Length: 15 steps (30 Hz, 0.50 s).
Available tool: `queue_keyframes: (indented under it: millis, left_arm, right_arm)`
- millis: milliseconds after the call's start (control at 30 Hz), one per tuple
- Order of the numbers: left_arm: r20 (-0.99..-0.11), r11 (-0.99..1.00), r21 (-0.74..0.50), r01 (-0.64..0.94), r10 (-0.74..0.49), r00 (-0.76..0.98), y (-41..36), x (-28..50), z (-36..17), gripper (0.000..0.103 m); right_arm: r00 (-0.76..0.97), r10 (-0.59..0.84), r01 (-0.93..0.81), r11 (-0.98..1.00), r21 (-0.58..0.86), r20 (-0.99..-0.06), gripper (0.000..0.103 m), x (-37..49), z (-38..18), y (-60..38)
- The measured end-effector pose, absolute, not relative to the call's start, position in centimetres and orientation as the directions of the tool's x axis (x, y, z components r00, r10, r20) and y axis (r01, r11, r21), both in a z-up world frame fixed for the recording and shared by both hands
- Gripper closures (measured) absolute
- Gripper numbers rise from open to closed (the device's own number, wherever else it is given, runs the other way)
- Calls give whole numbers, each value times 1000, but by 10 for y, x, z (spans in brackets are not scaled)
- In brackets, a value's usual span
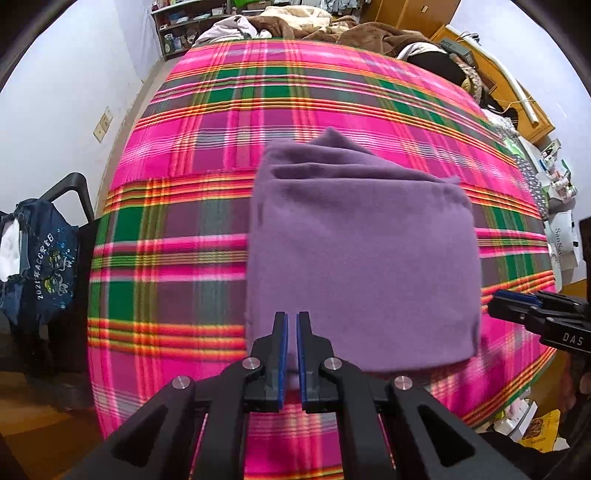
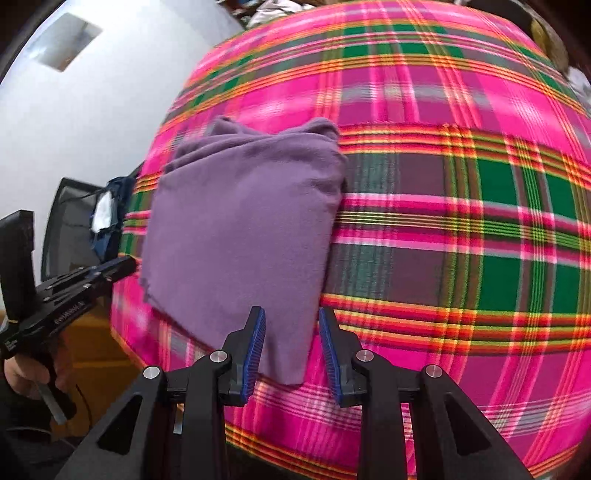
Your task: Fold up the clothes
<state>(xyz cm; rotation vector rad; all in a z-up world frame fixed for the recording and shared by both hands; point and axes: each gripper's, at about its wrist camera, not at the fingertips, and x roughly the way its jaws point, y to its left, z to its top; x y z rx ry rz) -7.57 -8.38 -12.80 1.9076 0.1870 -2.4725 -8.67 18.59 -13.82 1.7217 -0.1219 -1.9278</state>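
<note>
A purple garment [image 1: 362,251], folded into a rough square, lies flat on the pink and green plaid bedspread [image 1: 184,221]. My left gripper [image 1: 291,321] hovers over the garment's near left edge with its blue pads almost touching and nothing between them. In the right wrist view this left gripper [image 2: 123,265] stands just off the garment's left side. My right gripper [image 2: 291,315] is open above the near corner of the garment [image 2: 240,229]; the pads do not press the cloth. The left wrist view has the right gripper [image 1: 498,301] beside the garment's right edge.
A dark chair with a navy printed garment [image 1: 40,266] draped over it stands left of the bed. Blankets and clothes [image 1: 332,26] are heaped at the bed's far end. Boxes and clutter [image 1: 561,236] line the right side. A person's hand [image 2: 22,373] holds the left gripper's handle.
</note>
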Motion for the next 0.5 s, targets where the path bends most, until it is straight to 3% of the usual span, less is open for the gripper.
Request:
queue_keyframes:
  millis: [500]
  left_arm:
    - [-961,-992,-125,-11,124,-249,-105,-122,-137,96]
  right_arm:
    - [-63,-376,242,-904,352,-924,71,-93,-135,165]
